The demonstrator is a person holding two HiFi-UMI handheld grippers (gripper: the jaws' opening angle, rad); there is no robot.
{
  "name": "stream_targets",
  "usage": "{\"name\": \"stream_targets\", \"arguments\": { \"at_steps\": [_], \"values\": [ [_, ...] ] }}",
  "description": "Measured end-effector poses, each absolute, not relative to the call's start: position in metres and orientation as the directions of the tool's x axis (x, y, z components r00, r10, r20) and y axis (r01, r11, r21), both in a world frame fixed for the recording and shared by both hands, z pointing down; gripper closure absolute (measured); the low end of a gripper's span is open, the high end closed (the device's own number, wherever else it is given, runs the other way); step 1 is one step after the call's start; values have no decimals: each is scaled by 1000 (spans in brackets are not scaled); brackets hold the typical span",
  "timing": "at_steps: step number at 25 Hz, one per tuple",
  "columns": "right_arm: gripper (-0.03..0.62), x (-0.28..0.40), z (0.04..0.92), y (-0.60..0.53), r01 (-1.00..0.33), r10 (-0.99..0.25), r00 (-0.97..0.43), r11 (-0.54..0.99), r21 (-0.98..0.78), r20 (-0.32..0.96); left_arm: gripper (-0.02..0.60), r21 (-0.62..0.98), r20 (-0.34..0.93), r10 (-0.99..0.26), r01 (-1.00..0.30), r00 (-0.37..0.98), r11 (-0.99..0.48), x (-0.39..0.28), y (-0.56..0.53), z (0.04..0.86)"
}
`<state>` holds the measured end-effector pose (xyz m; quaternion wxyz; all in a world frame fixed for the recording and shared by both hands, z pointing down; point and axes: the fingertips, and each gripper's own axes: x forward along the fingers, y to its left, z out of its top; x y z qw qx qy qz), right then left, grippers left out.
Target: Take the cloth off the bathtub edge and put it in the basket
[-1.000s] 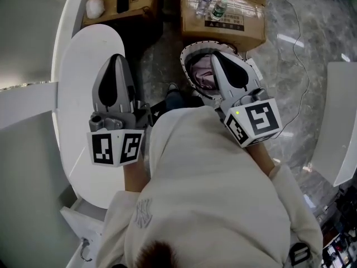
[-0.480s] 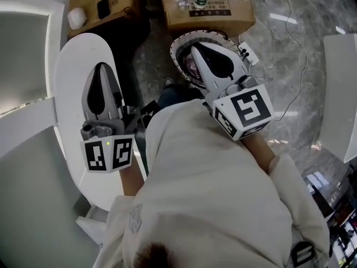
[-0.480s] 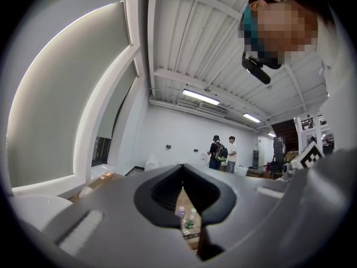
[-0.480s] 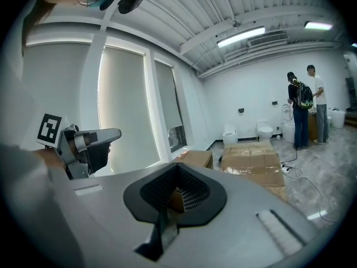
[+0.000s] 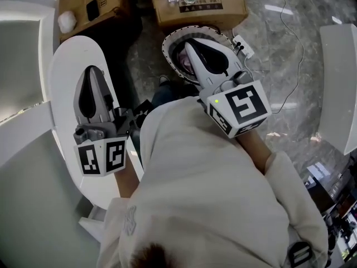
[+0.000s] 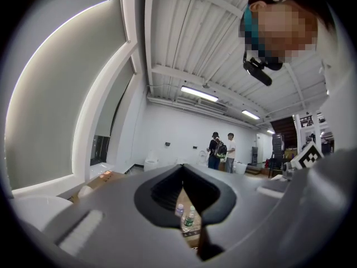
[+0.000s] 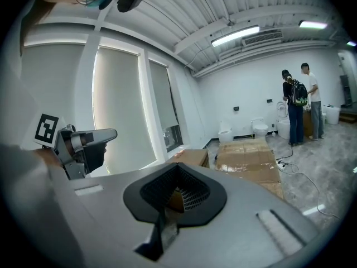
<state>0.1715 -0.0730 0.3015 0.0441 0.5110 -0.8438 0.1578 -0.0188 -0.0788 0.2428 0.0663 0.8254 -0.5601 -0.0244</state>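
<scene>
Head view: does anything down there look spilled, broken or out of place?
Nothing spilled or broken. Only a white power strip lies loose on the grey marble floor beside the round white basket.

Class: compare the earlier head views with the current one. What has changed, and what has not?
Mostly the view shifted: the cardboard boxes and basket slid up and left in the picture. The right gripper now covers more of the pink cloth in the basket. Nothing was gripped or released. Both grippers stay shut, the left gripper over the white bathtub edge.
</scene>
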Motion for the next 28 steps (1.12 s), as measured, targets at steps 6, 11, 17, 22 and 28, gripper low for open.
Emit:
{"name": "stream_targets", "arguments": {
  "at_steps": [6,11,17,22,28],
  "values": [
    [595,179,302,-76,-880,-855,-466,419,-225,229,532,131,38,-929,-923,368,-361,-15,-79,243],
    [595,183,300,-78,-879,-855,-468,421,-225,226,532,129,38,-932,-927,360,-353,-13,-81,241],
    [595,185,301,-79,-877,-853,-470,422,-229,227,532,128,38,-935,-929,354,-346,-13,-81,241],
    [595,186,303,-80,-877,-852,-470,421,-231,230,532,126,39,-935,-930,352,-345,-12,-81,241],
    [595,186,303,-79,-877,-852,-470,422,-229,231,532,125,40,-935,-930,352,-344,-12,-81,242]
  ]
}}
